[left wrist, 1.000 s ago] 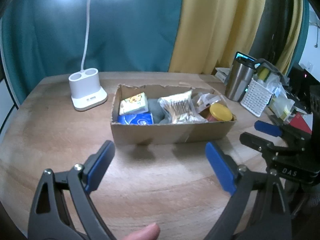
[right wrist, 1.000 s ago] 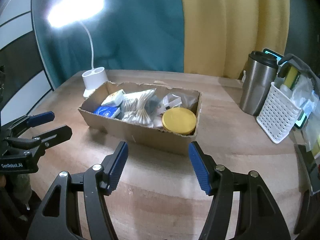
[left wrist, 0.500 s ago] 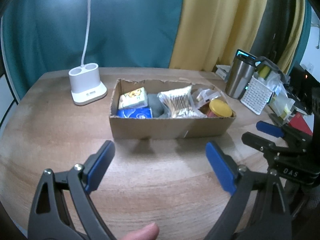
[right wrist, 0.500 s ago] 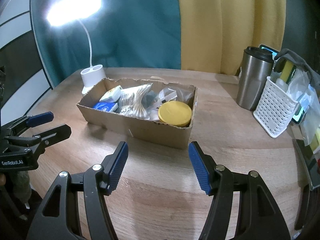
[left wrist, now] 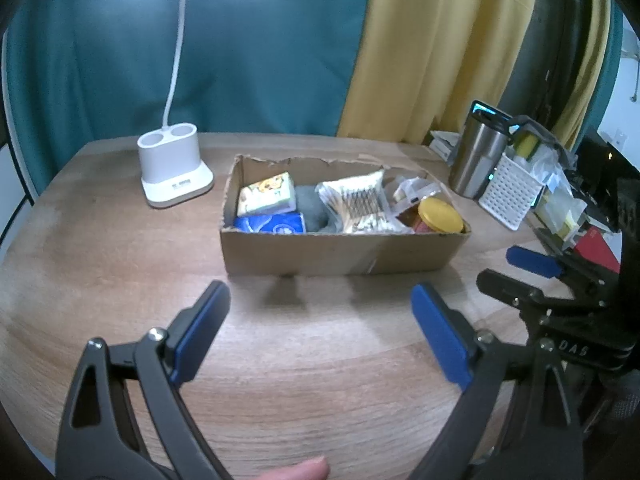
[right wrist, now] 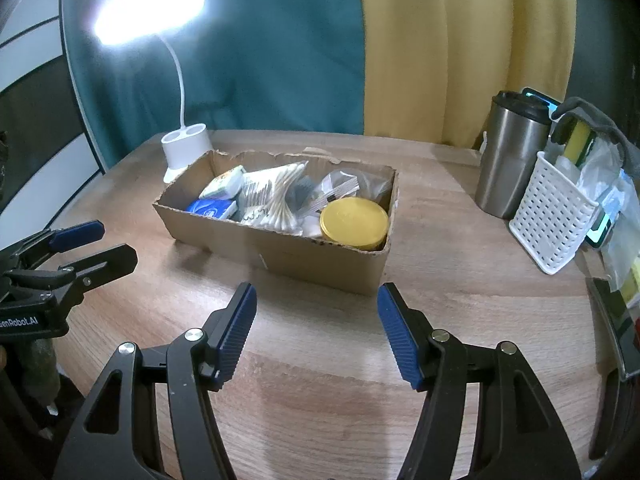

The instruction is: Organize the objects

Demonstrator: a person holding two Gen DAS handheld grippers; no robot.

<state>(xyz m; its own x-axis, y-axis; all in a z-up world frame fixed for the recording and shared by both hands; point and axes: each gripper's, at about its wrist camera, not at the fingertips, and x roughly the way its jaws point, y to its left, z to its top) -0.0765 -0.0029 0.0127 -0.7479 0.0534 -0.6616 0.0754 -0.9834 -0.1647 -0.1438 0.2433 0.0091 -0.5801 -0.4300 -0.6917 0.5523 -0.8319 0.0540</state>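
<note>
Blue-padded, the left gripper and right gripper hover spread and empty, angled down over the wooden table, just short of the cardboard box at its middle. A fingertip pokes in, cut off; the box's wrapped items are hard to identify.

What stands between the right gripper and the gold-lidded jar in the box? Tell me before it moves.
Only the cardboard box's near wall. The right gripper is open and empty over bare table in front of it, and the gold-lidded jar sits just behind that wall in the box's right end, its lid uncovered from above.
</note>
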